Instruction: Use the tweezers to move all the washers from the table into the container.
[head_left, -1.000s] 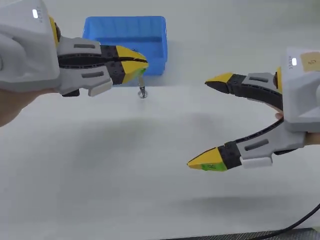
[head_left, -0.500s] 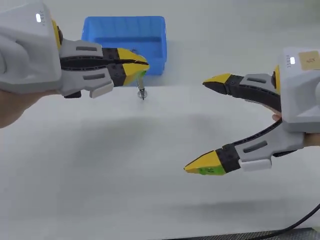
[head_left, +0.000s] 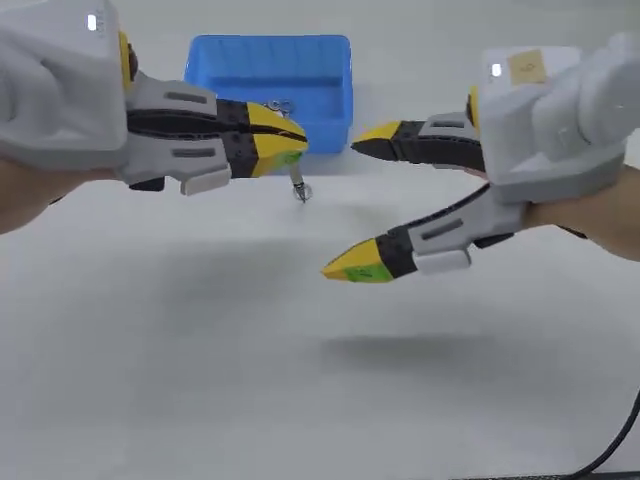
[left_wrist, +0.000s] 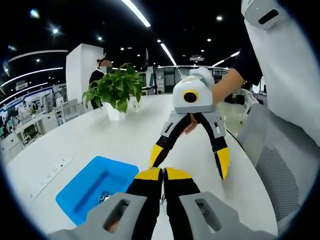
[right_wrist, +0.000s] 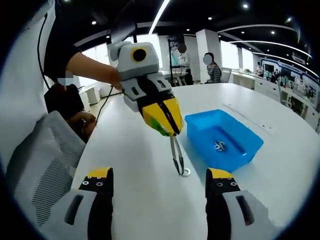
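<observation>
Just in front of the blue container, on the white bench top, a single washer lies flat, close to the container's near wall. The metal tweezers point steeply down with their tips at this washer; the two tips are nearly together, but whether they pinch it cannot be told. The left gripper has its yellow-tipped jaws pressed together on the tweezers' upper end, level with the container's near rim in the head view. In the right gripper view the tweezers hang from that gripper down to the washer, beside the container. Several washers lie together on the container's floor. The right gripper hovers above the bench to the right of the tweezers, jaws spread wide with nothing between them, tips pointing toward the left gripper.
</observation>
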